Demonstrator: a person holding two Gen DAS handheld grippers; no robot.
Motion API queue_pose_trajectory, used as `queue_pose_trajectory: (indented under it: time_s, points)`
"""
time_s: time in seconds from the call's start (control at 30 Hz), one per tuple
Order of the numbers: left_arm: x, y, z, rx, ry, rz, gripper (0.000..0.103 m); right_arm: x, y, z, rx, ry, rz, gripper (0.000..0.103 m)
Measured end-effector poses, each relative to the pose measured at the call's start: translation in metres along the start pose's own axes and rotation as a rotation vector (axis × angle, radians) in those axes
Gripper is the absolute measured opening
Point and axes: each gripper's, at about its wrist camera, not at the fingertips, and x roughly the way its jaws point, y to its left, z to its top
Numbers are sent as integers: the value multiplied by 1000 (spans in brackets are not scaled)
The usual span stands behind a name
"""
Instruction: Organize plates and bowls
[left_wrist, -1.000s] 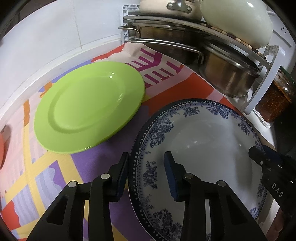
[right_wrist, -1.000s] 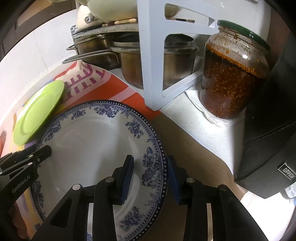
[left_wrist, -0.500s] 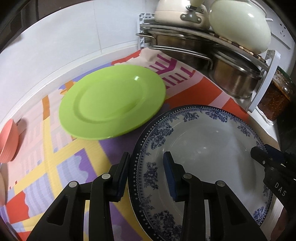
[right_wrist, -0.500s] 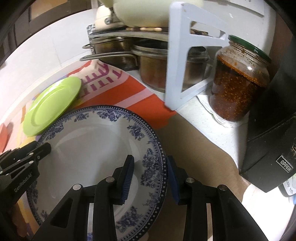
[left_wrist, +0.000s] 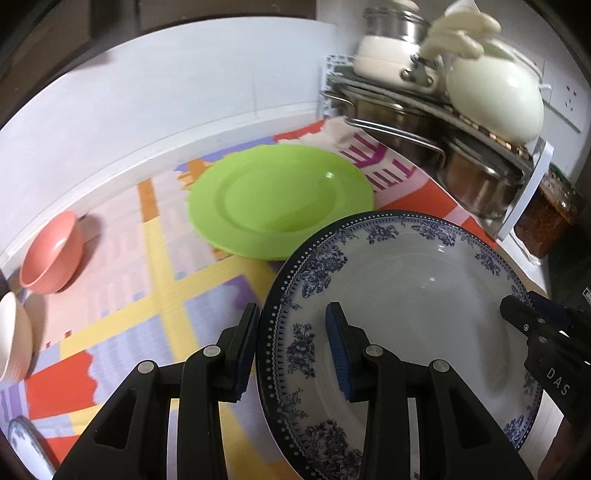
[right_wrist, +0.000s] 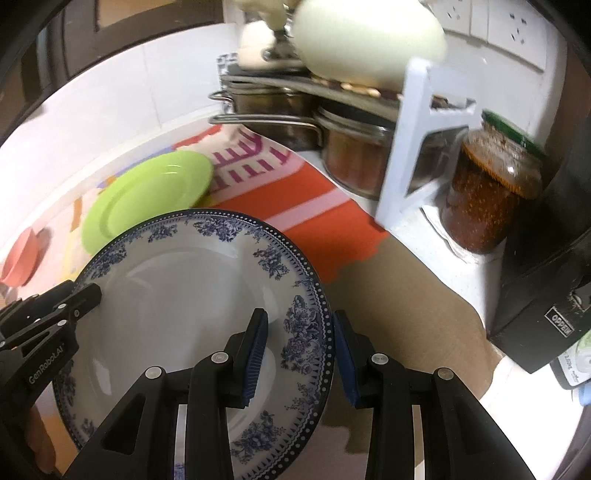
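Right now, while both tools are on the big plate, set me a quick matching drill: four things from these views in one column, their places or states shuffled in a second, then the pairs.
Things
1. blue-patterned plate
2. green plate
3. pink bowl
4. jar

Places or states
A. flat on the colourful mat, just beyond the big plate
B. by the white rack's leg, filled with dark red contents
C. tipped on its side near the wall
D. rim gripped on opposite sides by the left tool and the right tool

Pairs: 1-D, 2-A, 3-C, 4-B
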Motion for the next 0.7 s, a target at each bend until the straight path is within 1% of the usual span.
queue_pose_trajectory:
  time_s: [0.47, 0.7]
  points:
    - [-49, 71, -16, -67, -48, 44, 36, -42, 62, -8, -67, -48, 43, 37]
    - [-74, 106, -31, -104, -74, 73, 36, -61, 92, -15, -96, -64, 77, 37]
